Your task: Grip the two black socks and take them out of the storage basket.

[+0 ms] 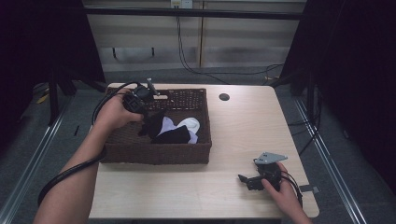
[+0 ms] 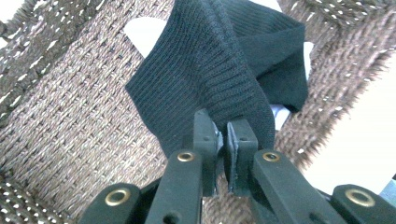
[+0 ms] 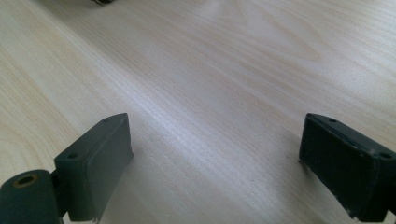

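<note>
At the left of the table (image 1: 233,121), we have the left gripper (image 1: 150,122) down inside the woven brown basket (image 1: 159,154), its jaws pressed together on a fold of a black ribbed sock (image 2: 224,60). The left gripper view puts us right at the pinch: the knit cuff bunches between the two black jaws and hangs against the basket's wicker wall, so the sock looks lifted a little but not yet out. In the high view more laundry lies on the basket floor just beside the gripper, dark cloth (image 1: 175,135) over a white garment (image 1: 187,125) with a pale bluish edge.

We judge the job barely begun: one sock gripped, nothing carried over the rim, nothing laid on the bare tabletop, and the rest of the pile waiting. What is left is to bring this sock clear of the basket, set it down, and go back for the others.

Toward the right, a round cable hole (image 1: 224,97) marks the far side of the table. Nearer us, the right gripper (image 1: 246,179) rests low over the wood, well apart from the basket, its jaws spread wide and holding nothing.

We can read no brand, label or writing on anything here.
</note>
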The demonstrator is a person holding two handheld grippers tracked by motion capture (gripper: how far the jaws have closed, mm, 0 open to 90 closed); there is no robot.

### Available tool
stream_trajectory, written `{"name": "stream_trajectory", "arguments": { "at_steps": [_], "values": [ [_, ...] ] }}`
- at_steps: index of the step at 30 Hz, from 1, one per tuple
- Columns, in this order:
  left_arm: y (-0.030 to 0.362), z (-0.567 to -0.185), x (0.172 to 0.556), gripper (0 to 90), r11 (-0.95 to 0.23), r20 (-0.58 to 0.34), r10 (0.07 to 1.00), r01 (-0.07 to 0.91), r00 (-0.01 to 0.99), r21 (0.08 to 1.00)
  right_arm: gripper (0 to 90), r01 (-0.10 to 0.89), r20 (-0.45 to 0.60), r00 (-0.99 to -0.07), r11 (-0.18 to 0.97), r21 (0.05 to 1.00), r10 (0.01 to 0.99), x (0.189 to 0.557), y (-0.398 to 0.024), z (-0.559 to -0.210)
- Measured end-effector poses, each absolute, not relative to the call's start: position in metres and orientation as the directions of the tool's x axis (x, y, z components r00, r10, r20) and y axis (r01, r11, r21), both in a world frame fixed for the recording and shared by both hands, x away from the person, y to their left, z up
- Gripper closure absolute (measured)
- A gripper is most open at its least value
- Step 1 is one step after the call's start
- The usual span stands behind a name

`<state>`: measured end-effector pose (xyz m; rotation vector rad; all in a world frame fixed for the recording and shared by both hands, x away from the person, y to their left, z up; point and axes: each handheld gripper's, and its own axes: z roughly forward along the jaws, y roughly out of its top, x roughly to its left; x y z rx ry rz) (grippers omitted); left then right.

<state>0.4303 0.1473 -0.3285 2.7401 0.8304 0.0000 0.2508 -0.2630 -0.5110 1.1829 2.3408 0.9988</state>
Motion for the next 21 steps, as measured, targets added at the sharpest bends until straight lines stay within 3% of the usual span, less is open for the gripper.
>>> {"name": "stream_trajectory", "arguments": {
  "at_steps": [21],
  "values": [
    [0.131,-0.287,0.397,84.6,-0.839,-0.092,0.439,0.444,0.894,0.315,8.6,0.566,0.017,-0.6,0.409,0.716,0.8,0.251,-0.263,-0.511]
  ]
}}
